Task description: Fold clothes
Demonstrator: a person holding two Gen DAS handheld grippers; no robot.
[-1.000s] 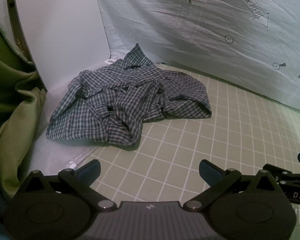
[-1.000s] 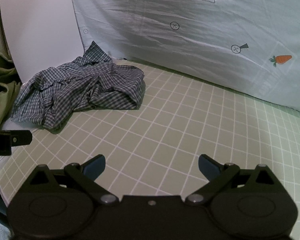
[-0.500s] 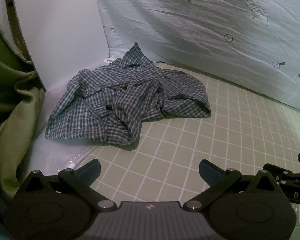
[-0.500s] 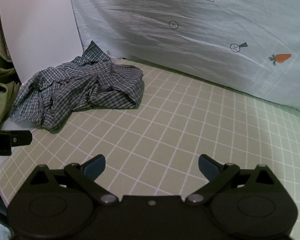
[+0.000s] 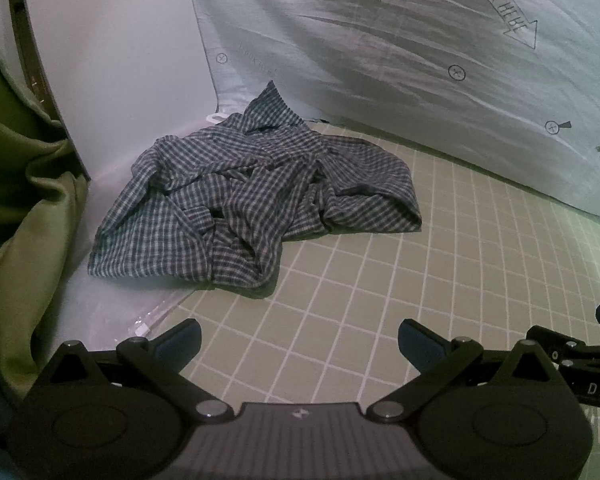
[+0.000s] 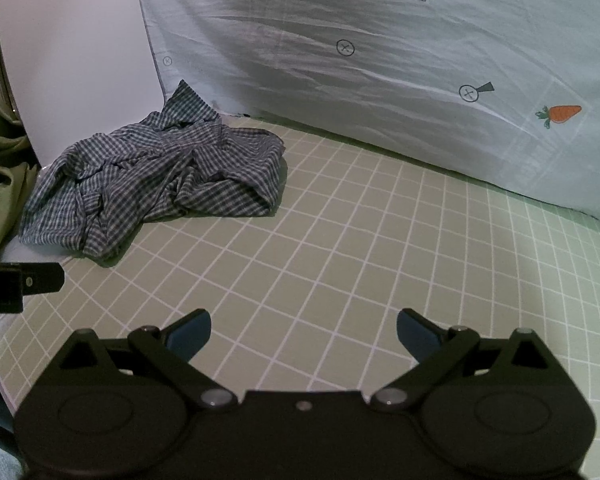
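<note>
A blue-and-white checked shirt point(image 5: 256, 204) lies crumpled in a heap at the back left of the green grid mat point(image 5: 440, 280). It also shows in the right wrist view point(image 6: 160, 184). My left gripper point(image 5: 300, 340) is open and empty, above the mat just in front of the shirt. My right gripper point(image 6: 304, 332) is open and empty, further right and back from the shirt. Each gripper's side shows at the edge of the other's view.
A pale sheet with carrot prints point(image 5: 420, 60) hangs along the back. A white board point(image 5: 112, 60) stands at the back left. Green cloth point(image 5: 20, 220) hangs at the left edge, beside a white plastic sheet point(image 5: 112, 304) under the shirt's near edge.
Both grippers have drifted very slightly toward the shirt. The shirt has not moved and both grippers stay open.
</note>
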